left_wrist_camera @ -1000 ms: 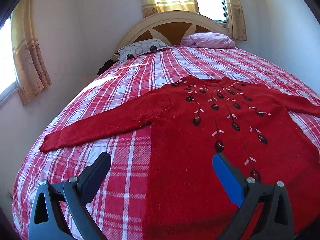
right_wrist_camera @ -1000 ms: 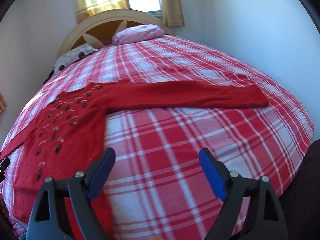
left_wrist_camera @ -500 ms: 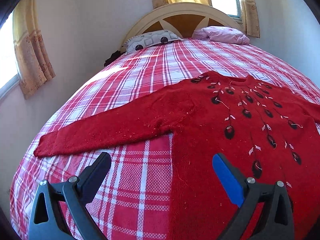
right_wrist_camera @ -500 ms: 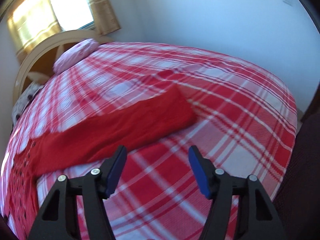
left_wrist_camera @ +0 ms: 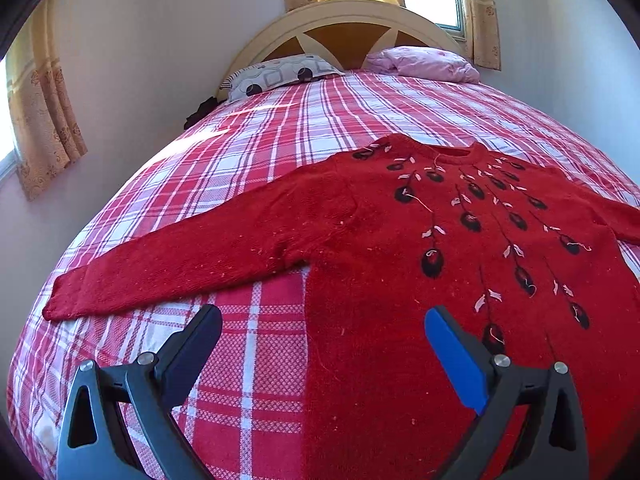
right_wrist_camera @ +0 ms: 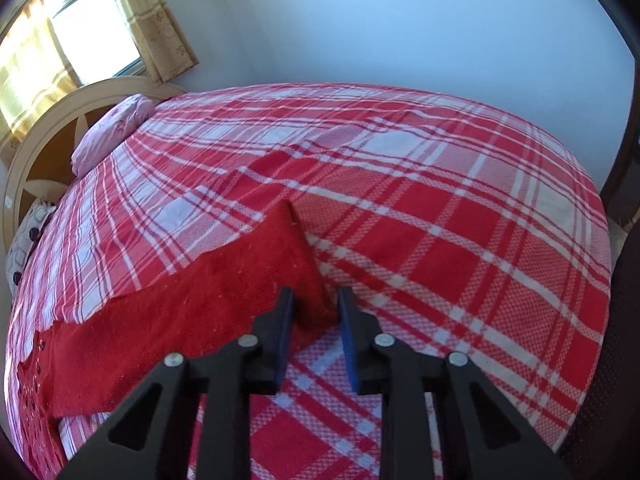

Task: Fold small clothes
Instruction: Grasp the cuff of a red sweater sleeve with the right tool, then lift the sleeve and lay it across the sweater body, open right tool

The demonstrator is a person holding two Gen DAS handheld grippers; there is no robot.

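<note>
Red-and-white checked bedspread (left_wrist_camera: 280, 152) carries one red sweater (left_wrist_camera: 400, 280), laid flat face-up with both sleeves spread, ready for folding. Beyond the sweater, two pillows lie at the headboard (left_wrist_camera: 348, 16). At the sweater's right cuff (right_wrist_camera: 296, 264), the right gripper (right_wrist_camera: 314, 312) is closing, cuff corner between its jaws, presumably to fold the sleeve inward. Near the sweater's left side edge, the left gripper (left_wrist_camera: 320, 336) hovers, fingers wide apart, holding nothing.

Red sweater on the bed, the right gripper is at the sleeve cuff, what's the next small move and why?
Probably finish the pinch. The right gripper is closing with the cuff of the red sweater between its jaws, though the pads don't seem to press it yet. Once it holds, lift the sleeve and carry it across the body. The left gripper hangs open over the hem, holding nothing.
</note>
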